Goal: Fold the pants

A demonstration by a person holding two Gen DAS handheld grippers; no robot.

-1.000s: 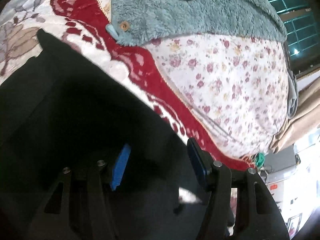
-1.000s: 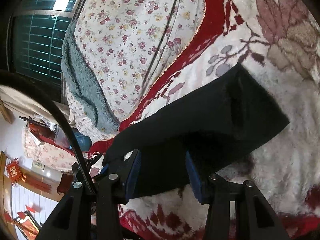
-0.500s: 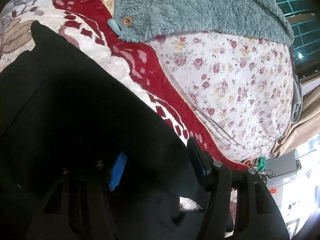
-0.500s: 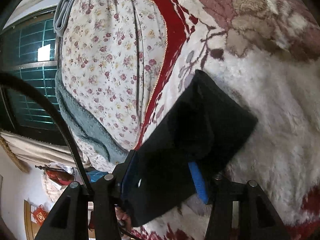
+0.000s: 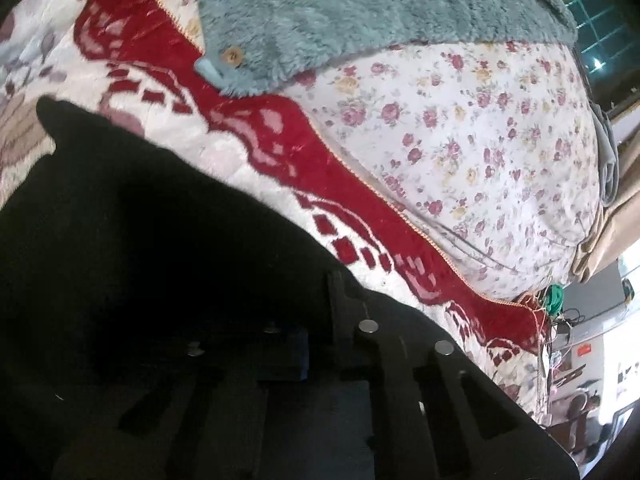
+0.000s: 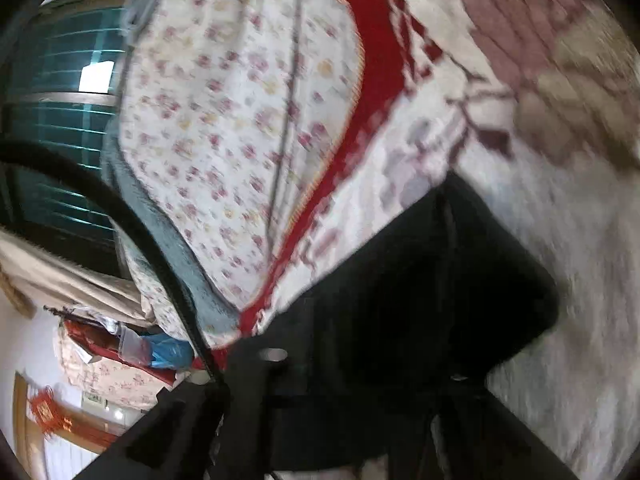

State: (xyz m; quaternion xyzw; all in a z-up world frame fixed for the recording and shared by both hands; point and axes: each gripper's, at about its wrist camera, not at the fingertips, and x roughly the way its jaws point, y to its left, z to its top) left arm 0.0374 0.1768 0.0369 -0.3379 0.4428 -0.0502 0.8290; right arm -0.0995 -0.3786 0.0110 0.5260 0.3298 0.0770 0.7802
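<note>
We are clamping both grippers on the black fabric pants (image 5: 132, 248), lying on the red-and-white plush blanket (image 5: 276, 168). The left gripper (image 5: 320, 344) and right gripper (image 6: 360, 376) have just closed, cloth between their jaws. Bare blanket is lying beyond the pants' far edge, up to the floral quilt (image 5: 480, 140).

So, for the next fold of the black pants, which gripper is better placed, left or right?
Neither clearly. The left gripper and right gripper have both just closed on the black pants, so both should lift together.
</note>
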